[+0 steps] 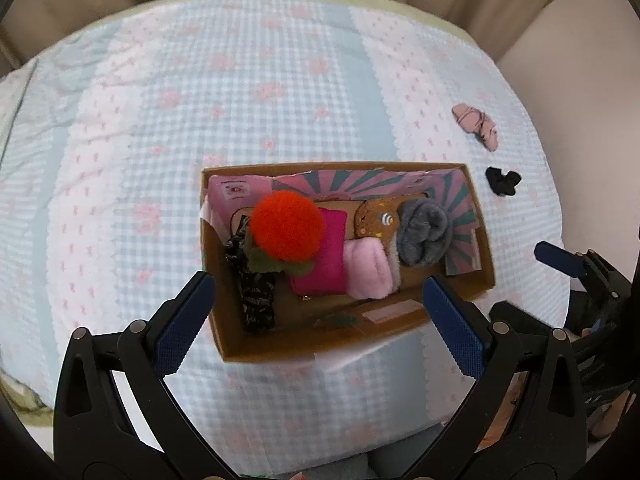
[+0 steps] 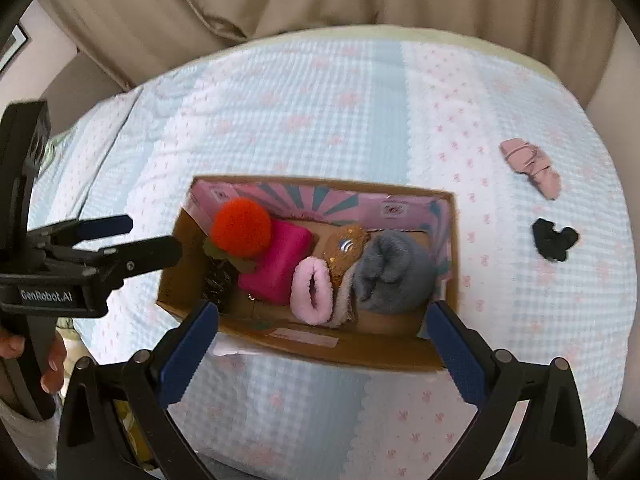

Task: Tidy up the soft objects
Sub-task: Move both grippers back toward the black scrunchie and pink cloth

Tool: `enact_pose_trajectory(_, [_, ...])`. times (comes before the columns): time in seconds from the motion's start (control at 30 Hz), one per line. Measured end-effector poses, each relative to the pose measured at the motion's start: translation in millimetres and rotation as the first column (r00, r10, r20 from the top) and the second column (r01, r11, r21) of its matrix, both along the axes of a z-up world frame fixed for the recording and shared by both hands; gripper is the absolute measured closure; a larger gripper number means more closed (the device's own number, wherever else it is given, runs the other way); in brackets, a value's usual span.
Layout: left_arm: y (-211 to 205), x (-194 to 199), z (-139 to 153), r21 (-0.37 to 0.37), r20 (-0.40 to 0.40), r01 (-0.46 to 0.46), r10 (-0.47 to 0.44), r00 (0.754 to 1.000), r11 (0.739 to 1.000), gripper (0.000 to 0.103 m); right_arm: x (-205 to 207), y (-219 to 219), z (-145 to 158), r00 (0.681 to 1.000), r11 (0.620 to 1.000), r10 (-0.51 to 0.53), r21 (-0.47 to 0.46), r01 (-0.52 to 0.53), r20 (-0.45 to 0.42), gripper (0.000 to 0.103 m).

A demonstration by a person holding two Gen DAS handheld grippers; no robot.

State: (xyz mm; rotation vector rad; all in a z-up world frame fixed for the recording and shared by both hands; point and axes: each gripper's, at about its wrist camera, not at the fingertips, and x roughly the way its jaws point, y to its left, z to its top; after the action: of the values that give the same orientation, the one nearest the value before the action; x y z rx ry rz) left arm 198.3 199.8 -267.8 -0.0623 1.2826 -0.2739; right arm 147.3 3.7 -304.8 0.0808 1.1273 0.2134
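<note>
lying right of the box point(image 2: 404, 354): pink sock point(image 2: 530, 167), black scrunchie point(image 2: 554, 239); left claw point(image 1: 320, 312), right claw point(image 2: 322, 342) wide open, empty

The box point(image 2: 400, 354) is plain matt brown cardboard, lined with printed paper. The red pompom point(image 1: 286, 226) is fuzzy yarn. The grey sock roll point(image 2: 394, 274) and pink sock roll point(image 2: 312, 298) look fleecy, and the magenta pouch point(image 2: 280, 264) is smooth cloth. The bedspread point(image 1: 280, 92) is puckered gingham cotton. The left claw point(image 1: 318, 312) is matt black plastic with ribbed blue pads point(image 1: 182, 330).
</note>
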Motion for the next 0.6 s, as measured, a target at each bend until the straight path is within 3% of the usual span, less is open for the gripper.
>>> enact_pose_trajectory(0.33, [-30.9, -26.6, 63.6, 0.010, 0.125, -0.013, 0.012, 0.992, 1.000, 0.000, -31.7, -56.4, 62.1, 0.989, 0.994, -0.110, 0.005, 0.110, 0.103, 0.000])
enact_pose_trajectory(0.6, [-99.8, -29.7, 96.4, -0.020, 0.198, -0.045, 0.048, 0.979, 0.999, 0.000, -42.0, -140.3, 96.0, 0.971, 0.987, -0.143, -0.050, 0.155, 0.191, 0.000])
